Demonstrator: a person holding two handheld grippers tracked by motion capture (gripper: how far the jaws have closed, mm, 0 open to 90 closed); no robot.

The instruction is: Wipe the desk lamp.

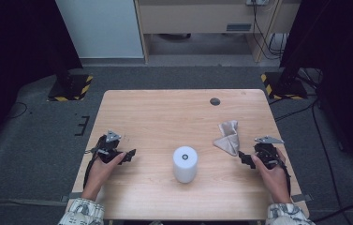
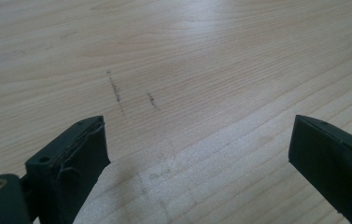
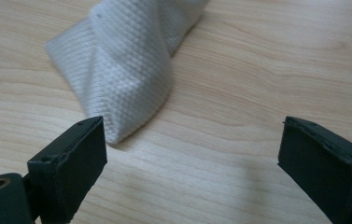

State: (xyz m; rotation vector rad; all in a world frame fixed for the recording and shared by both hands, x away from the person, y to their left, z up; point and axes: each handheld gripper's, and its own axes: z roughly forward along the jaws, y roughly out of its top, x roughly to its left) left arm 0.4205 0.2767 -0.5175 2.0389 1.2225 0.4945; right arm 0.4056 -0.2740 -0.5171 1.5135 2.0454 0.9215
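The cloth (image 1: pixel 228 136) is lying crumpled on the right side of the table (image 1: pixel 165 112), just beyond the right gripper (image 1: pixel 244 159). In the right gripper view the cloth (image 3: pixel 127 65) is showing a pale, waffle-patterned weave, folded into a loose ridge that is tapering to a corner near the left jaw. That corner is sitting just beside the jaw's tip, and I cannot tell whether the two are touching. The right gripper (image 3: pixel 190 149) is standing wide open, with bare wood between its black jaws and nothing lying between it and the cloth.

To the left of the cloth, near the middle of the table's near half, a white roll (image 1: pixel 185 163) is standing upright, a smooth cylinder with a small dark ring in its top. It is standing well apart from the cloth and from both grippers.

Farther left, the left gripper (image 1: pixel 129 154) is resting low over the near left part of the table, held in the person's hand (image 1: pixel 101 168). In its own view the left gripper (image 2: pixel 197 144) is also standing wide open, over light wood marked with a few short dark scratches (image 2: pixel 117 91).

Toward the far edge, a small dark round spot (image 1: pixel 215 101) is sitting in the tabletop. The table is pale grained wood with rounded corners, standing on grey carpet (image 1: pixel 38 140).
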